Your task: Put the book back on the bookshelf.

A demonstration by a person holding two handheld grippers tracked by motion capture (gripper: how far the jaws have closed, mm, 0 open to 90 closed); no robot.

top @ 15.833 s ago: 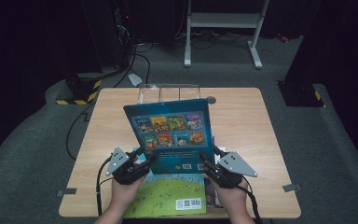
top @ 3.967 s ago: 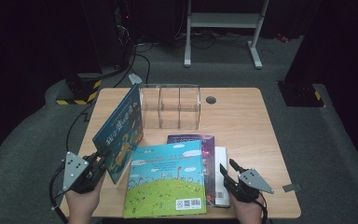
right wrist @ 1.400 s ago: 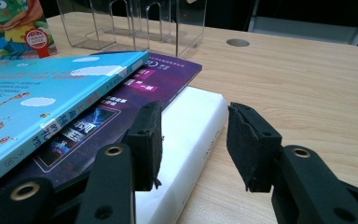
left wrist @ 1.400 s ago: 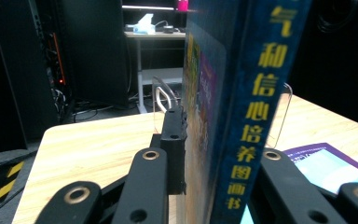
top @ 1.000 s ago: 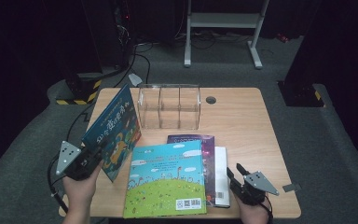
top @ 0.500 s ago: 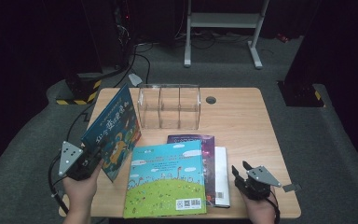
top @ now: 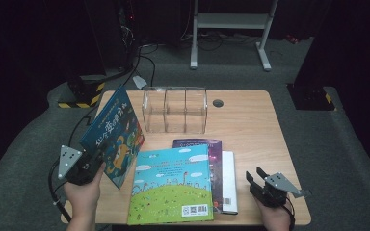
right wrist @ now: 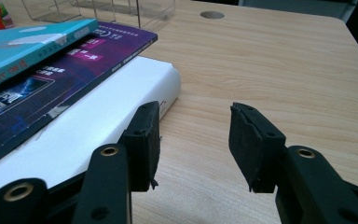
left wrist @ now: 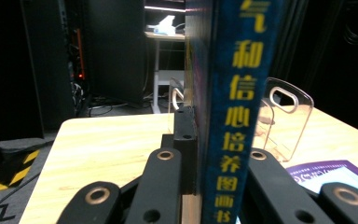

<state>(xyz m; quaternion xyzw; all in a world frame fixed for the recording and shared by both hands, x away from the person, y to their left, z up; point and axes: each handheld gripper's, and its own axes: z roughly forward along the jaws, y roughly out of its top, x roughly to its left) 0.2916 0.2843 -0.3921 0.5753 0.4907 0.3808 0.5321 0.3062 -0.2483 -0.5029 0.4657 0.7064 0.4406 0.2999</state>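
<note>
A blue book (top: 113, 134) with yellow lettering is clamped tilted on edge by the left gripper (top: 84, 166) over the table's (top: 250, 120) left edge. The right gripper (top: 262, 185), jaws parted and empty, is held near the front right corner beside the book stack (top: 217, 163).

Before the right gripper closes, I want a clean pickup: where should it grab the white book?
Probably the white book's exposed right edge, coming in level from the table's right. The purple book covers its left part, and the open right gripper already sits beside that edge.
</note>
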